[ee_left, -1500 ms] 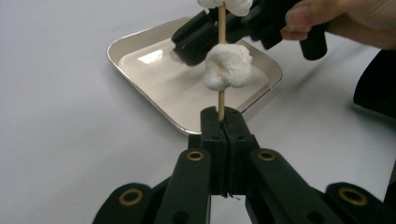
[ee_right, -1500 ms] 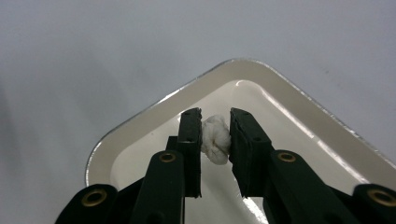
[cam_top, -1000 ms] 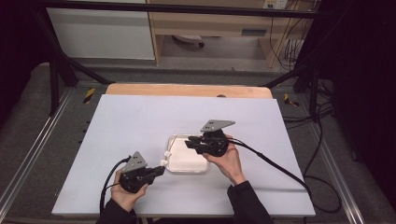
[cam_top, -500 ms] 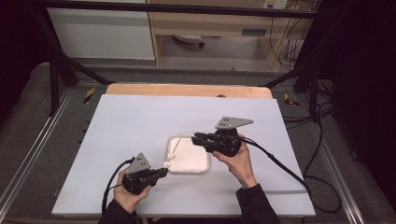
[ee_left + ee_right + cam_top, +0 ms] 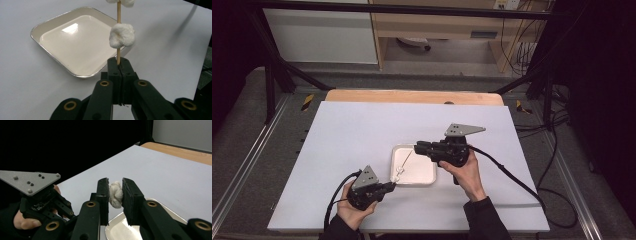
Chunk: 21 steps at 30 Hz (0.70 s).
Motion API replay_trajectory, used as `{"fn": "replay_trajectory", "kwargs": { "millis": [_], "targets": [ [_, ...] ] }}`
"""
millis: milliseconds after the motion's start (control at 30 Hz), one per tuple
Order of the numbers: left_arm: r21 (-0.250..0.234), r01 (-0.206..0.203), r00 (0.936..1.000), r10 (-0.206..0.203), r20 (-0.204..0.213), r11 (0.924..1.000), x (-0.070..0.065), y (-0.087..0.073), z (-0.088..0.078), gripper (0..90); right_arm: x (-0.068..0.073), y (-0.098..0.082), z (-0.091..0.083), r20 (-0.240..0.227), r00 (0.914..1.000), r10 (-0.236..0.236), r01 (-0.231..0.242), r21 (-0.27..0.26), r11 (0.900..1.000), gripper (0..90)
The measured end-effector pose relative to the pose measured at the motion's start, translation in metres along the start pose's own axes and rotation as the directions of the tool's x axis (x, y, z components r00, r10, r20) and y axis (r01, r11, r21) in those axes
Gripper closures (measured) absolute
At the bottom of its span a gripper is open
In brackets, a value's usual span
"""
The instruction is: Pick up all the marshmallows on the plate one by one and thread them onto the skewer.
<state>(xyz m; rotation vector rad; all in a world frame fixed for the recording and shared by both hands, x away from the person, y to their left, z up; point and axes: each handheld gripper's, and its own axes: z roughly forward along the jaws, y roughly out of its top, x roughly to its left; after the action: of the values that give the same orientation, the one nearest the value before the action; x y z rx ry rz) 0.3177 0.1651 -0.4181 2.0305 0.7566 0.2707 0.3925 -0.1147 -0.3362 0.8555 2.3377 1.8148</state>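
The left gripper [image 5: 119, 65] has its jaws clenched on the near end of a wooden skewer [image 5: 118, 53], which carries a marshmallow [image 5: 122, 35] over the near edge of the white tray [image 5: 430, 175] mid-surface. The right gripper [image 5: 115, 192], above the tray's far right corner, pinches a second marshmallow [image 5: 115, 193] between its jaws.

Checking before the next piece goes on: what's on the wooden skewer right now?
On the skewer, clamped upright in the left hand-held gripper, sits one white marshmallow. A second marshmallow is higher up, cut off by the picture edge. The skewer's lower end is hidden between the jaws.
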Motion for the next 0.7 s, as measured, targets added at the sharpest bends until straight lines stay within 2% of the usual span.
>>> {"fn": "replay_trajectory", "kwargs": {
  "millis": [267, 700],
  "targets": [
    [0.004, -0.009, 1.0000, 0.009, 0.003, 1.0000, -0.0007, 0.0001, 0.0002, 88.8, 0.0007, 0.0015, -0.0013, -0.024, 0.9996, 0.012, -0.012, -0.009, 1.000, 76.6],
    [0.010, -0.024, 0.9997, 0.024, 0.004, 0.9997, -0.0021, -0.0002, 0.0010, 88.8, 0.0003, -0.0022, 0.0044, -0.041, 0.9988, 0.028, -0.027, 0.015, 1.000, 77.1]
  ]
}}
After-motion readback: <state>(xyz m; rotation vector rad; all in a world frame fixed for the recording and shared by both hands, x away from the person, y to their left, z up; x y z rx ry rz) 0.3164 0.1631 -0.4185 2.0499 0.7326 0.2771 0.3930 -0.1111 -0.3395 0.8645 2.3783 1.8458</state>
